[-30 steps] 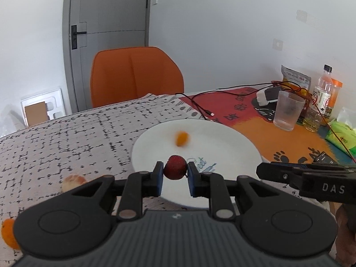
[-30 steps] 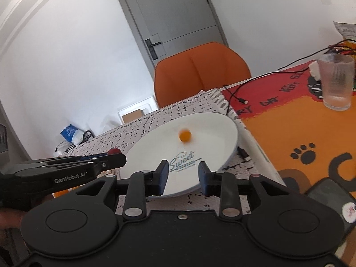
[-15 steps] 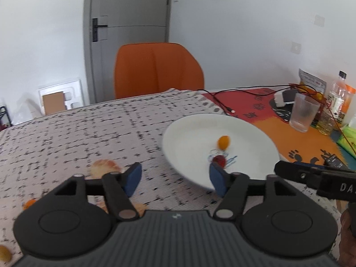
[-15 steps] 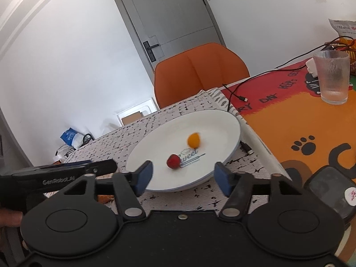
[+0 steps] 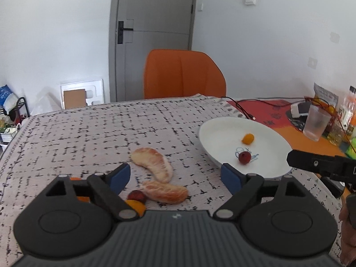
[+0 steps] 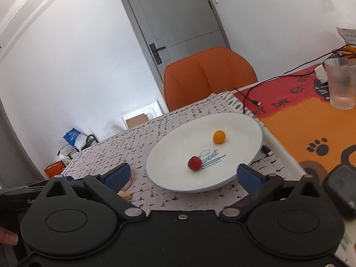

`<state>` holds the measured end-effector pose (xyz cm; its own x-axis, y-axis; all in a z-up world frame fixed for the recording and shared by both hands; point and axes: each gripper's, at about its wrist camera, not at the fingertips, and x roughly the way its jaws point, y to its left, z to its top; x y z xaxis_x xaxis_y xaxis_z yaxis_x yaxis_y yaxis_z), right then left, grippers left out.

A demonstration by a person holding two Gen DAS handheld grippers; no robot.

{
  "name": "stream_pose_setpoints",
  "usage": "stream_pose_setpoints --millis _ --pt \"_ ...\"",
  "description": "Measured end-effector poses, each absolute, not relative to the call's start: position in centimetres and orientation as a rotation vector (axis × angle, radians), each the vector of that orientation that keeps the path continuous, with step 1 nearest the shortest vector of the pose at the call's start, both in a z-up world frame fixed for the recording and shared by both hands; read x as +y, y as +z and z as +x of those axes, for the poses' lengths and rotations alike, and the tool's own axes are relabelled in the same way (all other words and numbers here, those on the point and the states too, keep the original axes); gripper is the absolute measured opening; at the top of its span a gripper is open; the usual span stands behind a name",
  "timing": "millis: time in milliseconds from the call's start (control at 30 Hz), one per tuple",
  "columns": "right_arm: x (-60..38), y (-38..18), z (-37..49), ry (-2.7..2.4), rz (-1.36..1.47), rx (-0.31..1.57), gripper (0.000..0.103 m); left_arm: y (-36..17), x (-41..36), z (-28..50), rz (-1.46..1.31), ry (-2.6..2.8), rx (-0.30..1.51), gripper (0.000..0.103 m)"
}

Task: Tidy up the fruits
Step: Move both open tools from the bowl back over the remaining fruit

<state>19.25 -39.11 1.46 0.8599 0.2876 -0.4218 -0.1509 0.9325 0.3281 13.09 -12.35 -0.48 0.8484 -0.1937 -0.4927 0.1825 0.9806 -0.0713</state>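
A white plate (image 5: 222,131) (image 6: 244,124) holds a small red fruit (image 5: 244,157) (image 6: 195,162) and a small orange fruit (image 5: 247,138) (image 6: 219,136). Two peeled pomelo segments (image 5: 153,163) (image 5: 165,191) lie on the patterned cloth left of the plate. Another red fruit (image 5: 136,195) and an orange fruit (image 5: 135,205) lie by my left gripper's near finger. My left gripper (image 5: 175,178) hovers over the segments, its jaws opening with nothing gripped. My right gripper (image 6: 183,176) faces the plate's near rim, jaws opening and empty.
An orange chair (image 5: 183,73) stands behind the table. A ribbed glass (image 6: 341,82), a cable (image 6: 251,98), bottles and a snack bag (image 5: 326,95) sit on the orange mat at right. A dark phone (image 6: 340,184) lies near the right gripper.
My left gripper released the red fruit onto the plate, opened wide and moved left over the pomelo segments. My right gripper opened too, drawing back slightly from the plate.
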Motion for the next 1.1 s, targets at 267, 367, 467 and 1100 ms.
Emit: stream_pose_setpoints --millis 267,367,467,1100 --pt "-37.3 1.7 18.7 0.223 0.261 0.458 0.103 0.1 -9.8 11.8 -0.048 -0.147 0.504 0.090" --pt "-36.8 1.9 18.6 0.237 0.255 0.453 0.103 0.2 -9.0 11.3 -0.065 -0.135 0.503 0.090" --pt "-36.0 2.0 18.5 0.262 0.248 0.455 0.103 0.3 -8.0 10.8 -0.060 -0.116 0.510 0.090" --pt "-30.1 1.8 18.9 0.380 0.169 0.511 0.103 0.3 -1.3 8.1 -0.085 0.028 0.499 0.090"
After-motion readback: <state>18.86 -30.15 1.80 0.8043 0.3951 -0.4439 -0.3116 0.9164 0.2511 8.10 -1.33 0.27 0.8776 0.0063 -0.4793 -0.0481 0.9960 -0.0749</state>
